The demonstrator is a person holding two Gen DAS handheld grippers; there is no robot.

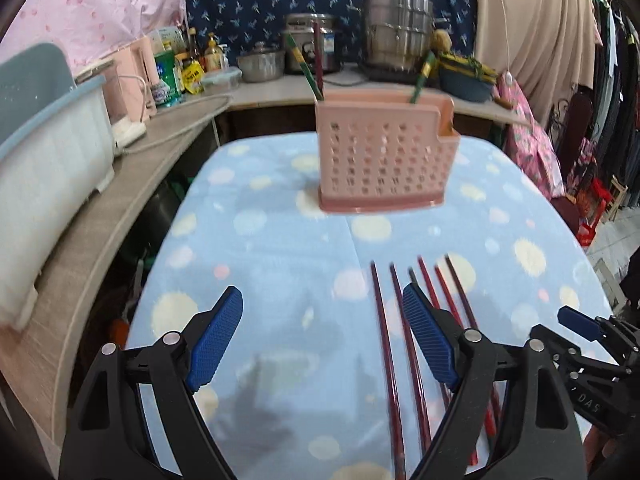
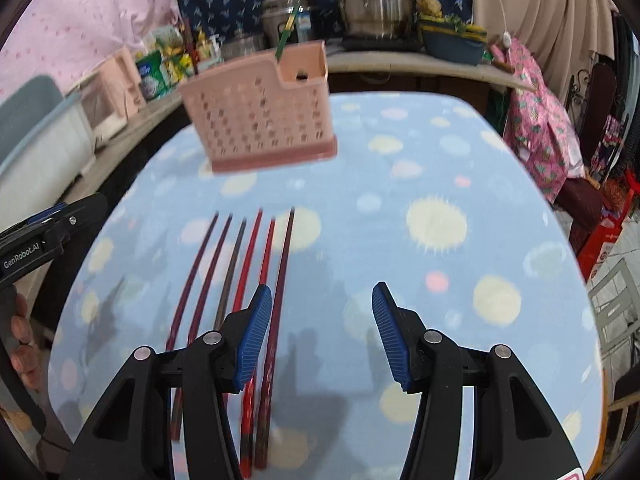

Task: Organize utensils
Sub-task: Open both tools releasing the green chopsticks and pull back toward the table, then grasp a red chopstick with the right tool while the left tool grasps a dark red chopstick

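Observation:
Several red and dark chopsticks [image 1: 384, 340] lie side by side on the blue dotted tablecloth [image 1: 280, 248]; they also show in the right wrist view [image 2: 240, 280]. A pink perforated utensil holder [image 1: 384, 156] stands further back on the table with a few chopsticks standing in it; it also shows in the right wrist view [image 2: 264, 112]. My left gripper [image 1: 322, 336] is open and empty, just left of the chopsticks. My right gripper [image 2: 320, 332] is open and empty, just right of them. The right gripper's tip also shows in the left wrist view [image 1: 580, 324].
A wooden counter [image 1: 100, 208] runs along the left with a pale blue dish rack [image 1: 48, 148], bottles and a pink kettle. Steel pots [image 1: 396, 36] stand on the back counter. Clothes hang at the right [image 2: 540, 120]. The table's edges fall off left and right.

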